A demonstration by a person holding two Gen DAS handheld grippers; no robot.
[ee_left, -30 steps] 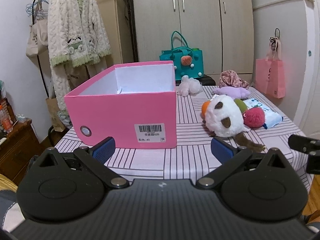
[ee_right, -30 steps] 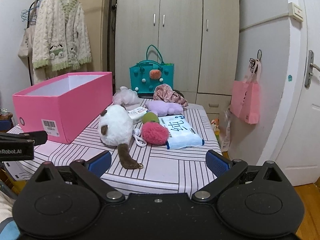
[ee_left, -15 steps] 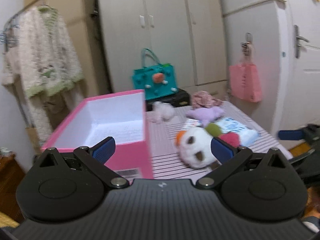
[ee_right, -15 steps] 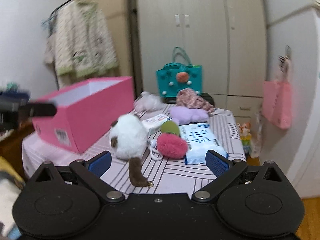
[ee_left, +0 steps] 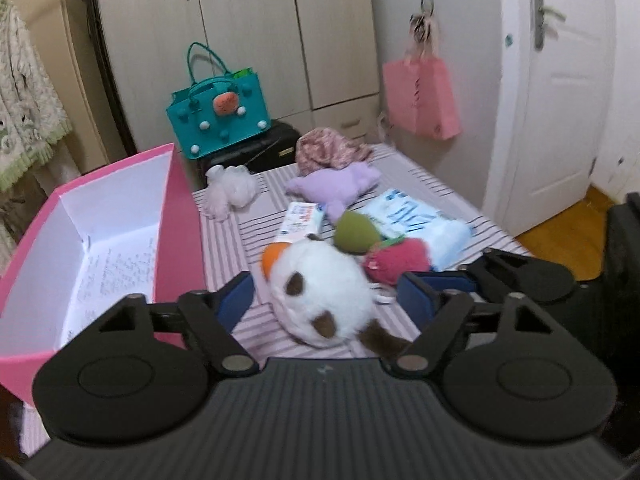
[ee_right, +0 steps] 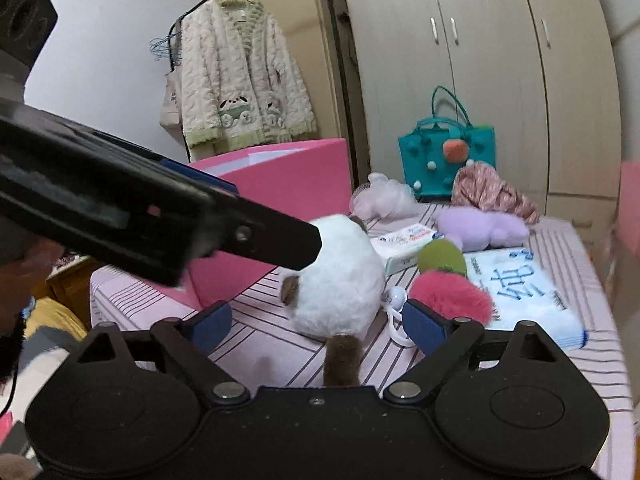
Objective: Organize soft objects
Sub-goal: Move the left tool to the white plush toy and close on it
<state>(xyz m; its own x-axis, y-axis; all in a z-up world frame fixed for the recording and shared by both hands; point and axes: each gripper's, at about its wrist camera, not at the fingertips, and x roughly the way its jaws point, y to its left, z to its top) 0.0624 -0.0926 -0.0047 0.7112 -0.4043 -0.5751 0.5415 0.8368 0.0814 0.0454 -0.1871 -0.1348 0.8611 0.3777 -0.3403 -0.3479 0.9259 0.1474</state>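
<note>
A white plush cat with brown ears and tail (ee_left: 320,292) (ee_right: 340,276) lies on the striped table. My left gripper (ee_left: 326,298) is open, its blue pads on either side of the plush. My right gripper (ee_right: 316,320) is open too, close behind the plush's brown tail. Beside it lie a pink fluffy ball (ee_left: 400,260) (ee_right: 452,296), a green plush (ee_left: 356,232) (ee_right: 442,256), a purple plush (ee_left: 334,186) (ee_right: 480,228) and a pale fluffy toy (ee_left: 232,190) (ee_right: 382,200). The open pink box (ee_left: 100,240) (ee_right: 280,176) stands on the left.
A blue wipes pack (ee_left: 424,220) (ee_right: 520,284) and a small tissue pack (ee_left: 302,220) lie by the toys. A floral cloth (ee_left: 330,150) sits at the table's far edge. A teal bag (ee_left: 218,112), pink bag (ee_left: 420,96), wardrobe and door stand behind.
Both grippers have moved forward and in toward the white plush; the left one swung right from the box front. The left gripper's body now crosses the right wrist view.
</note>
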